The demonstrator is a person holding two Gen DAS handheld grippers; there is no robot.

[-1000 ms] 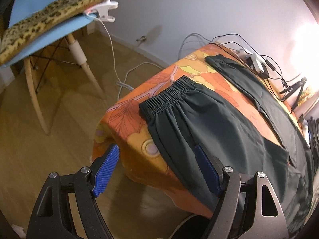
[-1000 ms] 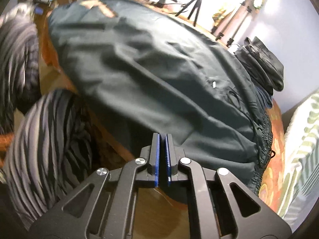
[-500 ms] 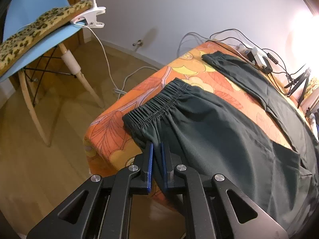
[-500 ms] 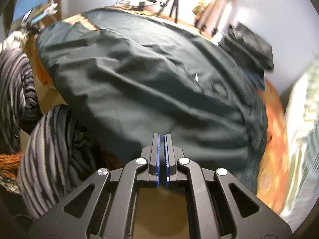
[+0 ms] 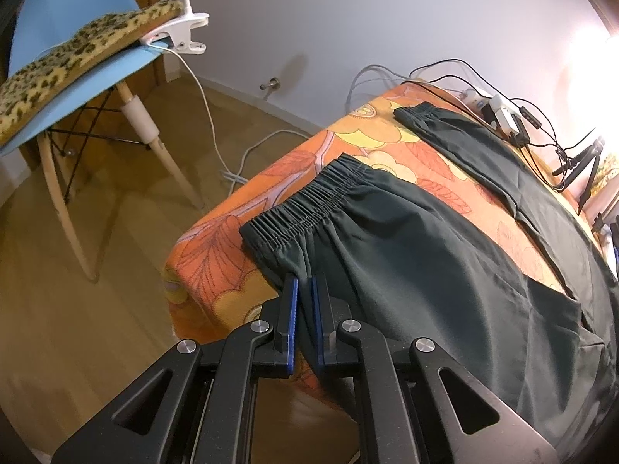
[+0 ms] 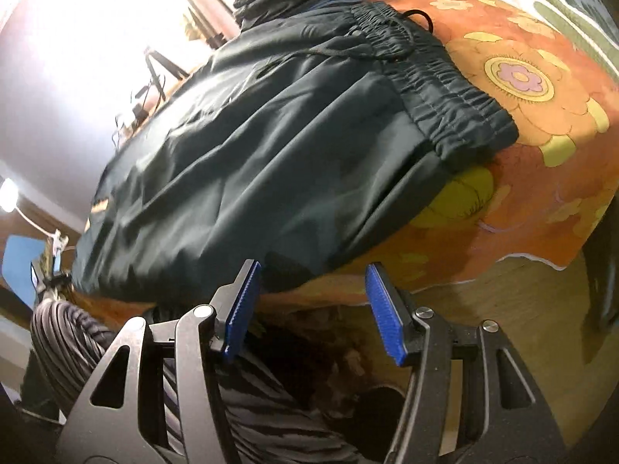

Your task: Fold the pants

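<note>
Pinching the near cuff edge of the pants at lower centre, the left gripper has clamped from wide spread a second ago; one corner is secured. Right gripper, pressed together before, is opening below the hanging waist-side hem, nothing between its pads yet; a second grasp looks next.

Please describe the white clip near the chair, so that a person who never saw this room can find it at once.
Look left of the orange table to the blue chair with a leopard cushion. The clip bites the front edge of the seat, beside the cushion. It is the only white plastic piece there, with a white stalk rising from it and a white cable hanging to the floor.
</note>
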